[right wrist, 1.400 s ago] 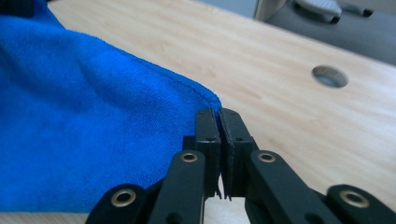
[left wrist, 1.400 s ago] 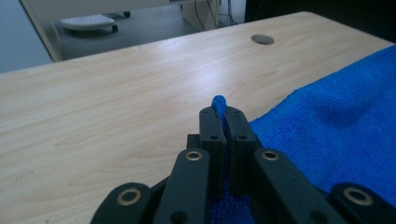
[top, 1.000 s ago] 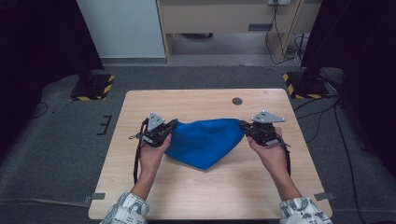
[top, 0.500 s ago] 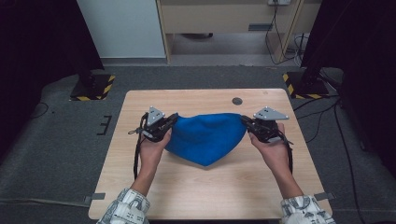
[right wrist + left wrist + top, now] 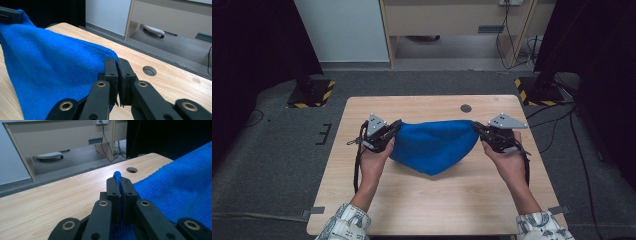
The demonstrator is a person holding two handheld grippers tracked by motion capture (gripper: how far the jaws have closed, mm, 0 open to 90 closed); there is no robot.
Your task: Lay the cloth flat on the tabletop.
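Stretching between both hands, the blue terry-cloth towel (image 5: 432, 145) runs left–right above the light wooden table (image 5: 432, 205). The left gripper (image 5: 393, 131) and the right gripper (image 5: 477, 127) each pinch a top corner — the rest sags toward the person.

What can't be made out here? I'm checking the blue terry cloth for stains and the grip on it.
- Underside of the blue terry cloth: high view, hidden by its own upper face.
- Wooden table under the cloth: covered by it.
- Cloth corner inside the left gripper: left gripper view, pinched between the jaws.
- Corner inside the right gripper: right gripper view, likewise.
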